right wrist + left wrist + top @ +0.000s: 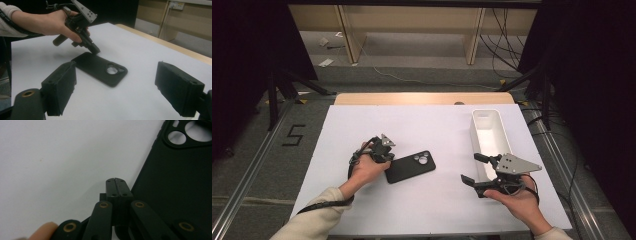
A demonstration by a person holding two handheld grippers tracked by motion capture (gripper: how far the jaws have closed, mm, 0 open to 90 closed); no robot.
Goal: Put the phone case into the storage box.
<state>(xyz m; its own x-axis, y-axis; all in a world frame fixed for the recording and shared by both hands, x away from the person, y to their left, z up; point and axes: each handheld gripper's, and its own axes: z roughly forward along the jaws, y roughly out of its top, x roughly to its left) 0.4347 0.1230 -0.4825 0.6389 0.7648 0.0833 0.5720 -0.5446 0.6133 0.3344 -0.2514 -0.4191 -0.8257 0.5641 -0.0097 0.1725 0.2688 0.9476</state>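
Black phone case (410,167), left gripper (386,155) beside it

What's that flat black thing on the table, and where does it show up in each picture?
High view: the black phone case lies mid-table, right of the left claw.
Left gripper view: case at right.
Right gripper view: case at centre.
Shared landmark: its camera cut-out.

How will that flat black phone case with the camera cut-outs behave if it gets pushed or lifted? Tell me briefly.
The flat black phone case is thin and hollow, so it probably weighs little and would slide on the smooth white table rather than tip or roll. It looks matte and rubbery, so it may flex when lifted by an edge. The shut left gripper sits at its edge.
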